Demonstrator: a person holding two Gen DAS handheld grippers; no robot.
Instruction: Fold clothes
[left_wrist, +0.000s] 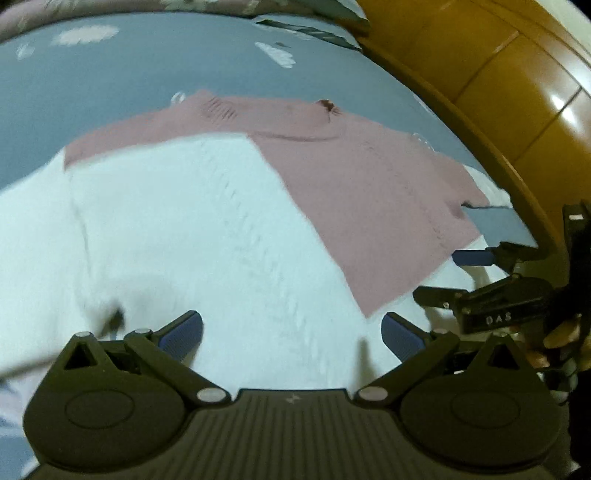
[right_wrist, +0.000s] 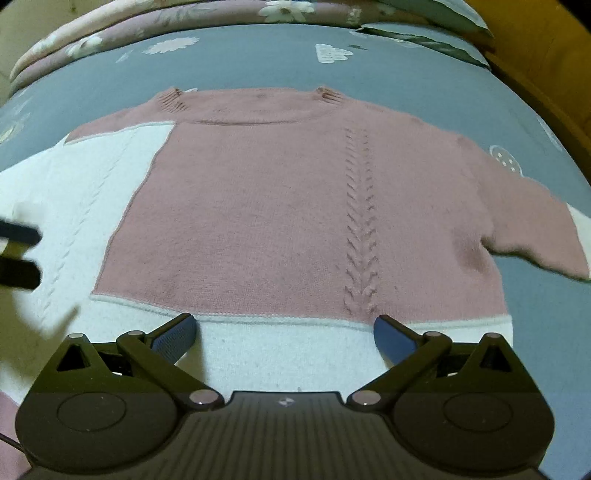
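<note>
1. Nearest the cameras, the left gripper (left_wrist: 291, 338) and the right gripper (right_wrist: 284, 338) are seen spread wide and released, nothing held between the pads; both are poised just above the white hem band of the sweater (right_wrist: 295, 206), seemingly so that its near edge can be taken.
2. The sweater, pink with white panels, is laid flat and spread face-up on the bed (right_wrist: 406, 74), hem toward the cameras and neckline away, a lie that suits a fold either from the hem or from the sides.
3. Its right sleeve (right_wrist: 535, 229) is stretched out to the right across the grey-blue sheet; the white left side is partly blurred.
4. At the far edge, a floral quilt (right_wrist: 110, 26) is bunched, and a wooden frame (left_wrist: 480, 74) is seen on the right.
</note>
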